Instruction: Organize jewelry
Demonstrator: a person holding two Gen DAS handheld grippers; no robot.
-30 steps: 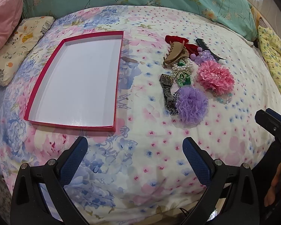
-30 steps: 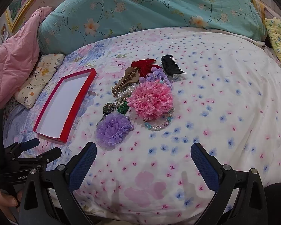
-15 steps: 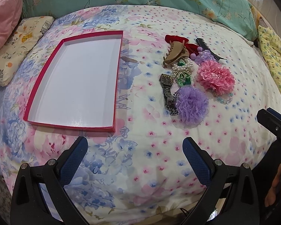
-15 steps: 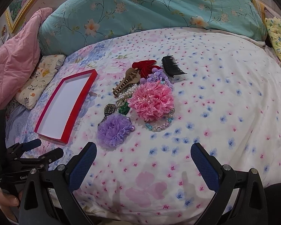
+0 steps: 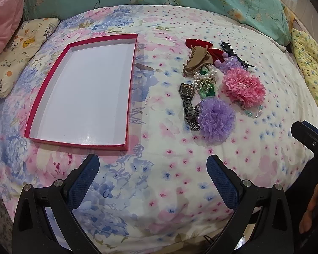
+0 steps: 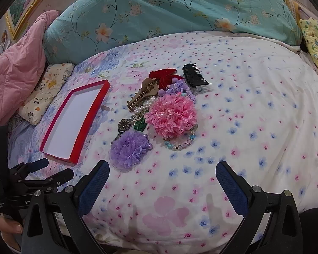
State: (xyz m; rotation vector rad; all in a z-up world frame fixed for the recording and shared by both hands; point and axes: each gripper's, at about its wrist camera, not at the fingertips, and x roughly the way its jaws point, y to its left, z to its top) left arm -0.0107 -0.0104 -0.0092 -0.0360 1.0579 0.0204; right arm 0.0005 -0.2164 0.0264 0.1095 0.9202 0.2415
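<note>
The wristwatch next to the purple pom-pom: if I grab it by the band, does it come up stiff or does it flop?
The wristwatch has a metal link band lying in a loose curve, so it will probably droop. The case end looks heavier and may swing. Its far end lies against the purple pom-pom, apparently tucked under its edge, which could drag along. Both tools, left and right, are open.

Left gripper (image 6: 44,170) body, by my thumb: white letters "Gen", the rest cut off by my right gripper (image 6: 162,174).
Small white print left of "Gen": too small for me to read.
Watch (image 6: 124,124) dial: unreadable.
</note>
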